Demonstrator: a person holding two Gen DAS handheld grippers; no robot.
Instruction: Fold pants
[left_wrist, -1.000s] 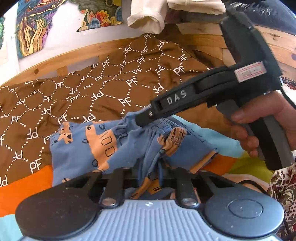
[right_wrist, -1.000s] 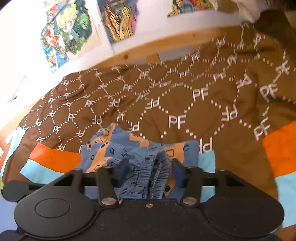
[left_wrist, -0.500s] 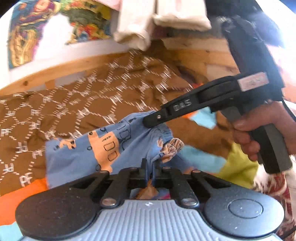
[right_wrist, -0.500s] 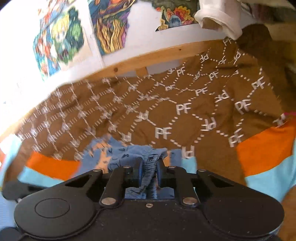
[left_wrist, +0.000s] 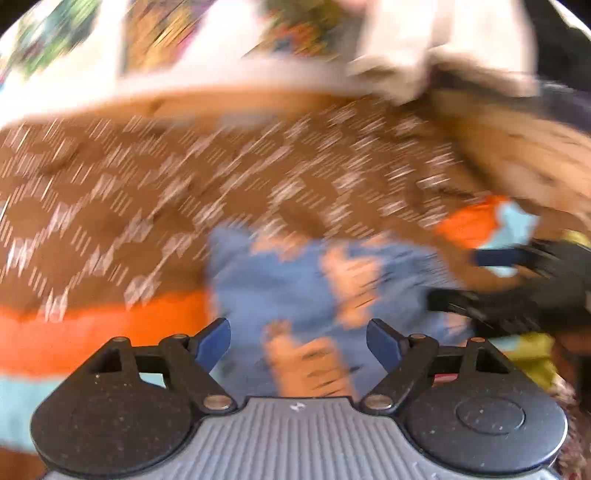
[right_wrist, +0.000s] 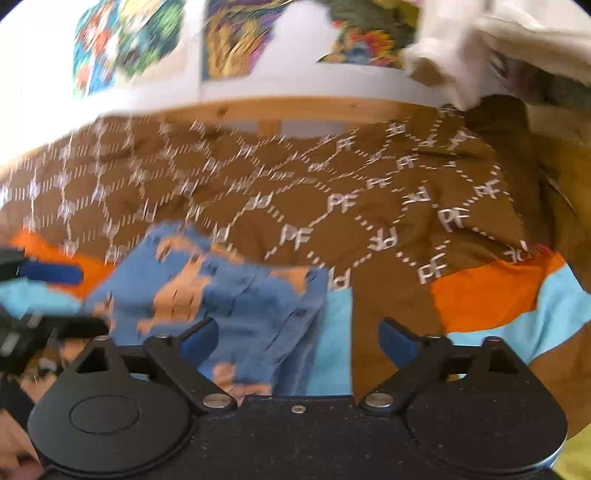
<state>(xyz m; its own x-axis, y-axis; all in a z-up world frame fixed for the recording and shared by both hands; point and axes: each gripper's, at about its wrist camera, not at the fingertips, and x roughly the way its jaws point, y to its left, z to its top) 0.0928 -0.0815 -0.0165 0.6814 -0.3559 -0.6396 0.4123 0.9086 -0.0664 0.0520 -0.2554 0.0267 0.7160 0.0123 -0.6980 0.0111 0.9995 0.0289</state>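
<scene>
The blue pants (left_wrist: 295, 291) with orange prints lie bunched on the brown "PF" quilt (left_wrist: 147, 206). The left wrist view is motion-blurred. My left gripper (left_wrist: 298, 341) is open and empty just over the pants' near part. My right gripper (right_wrist: 298, 338) is open and empty over the pants' (right_wrist: 236, 291) right edge. Each gripper shows in the other's view: the right one (left_wrist: 517, 280) at the right edge, the left one (right_wrist: 44, 299) at the left edge, both with jaws apart.
The quilt has orange (right_wrist: 487, 291) and light blue (right_wrist: 332, 332) patches near me. A wooden bed rail (right_wrist: 280, 110) runs along the far side under a wall with colourful pictures (right_wrist: 236, 40). Pale clothes (right_wrist: 480, 48) lie piled at the far right.
Both grippers were shut on the pants' waistband and holding it up. Both have opened and let go, and the pants have dropped onto the quilt. Both views have swung.
</scene>
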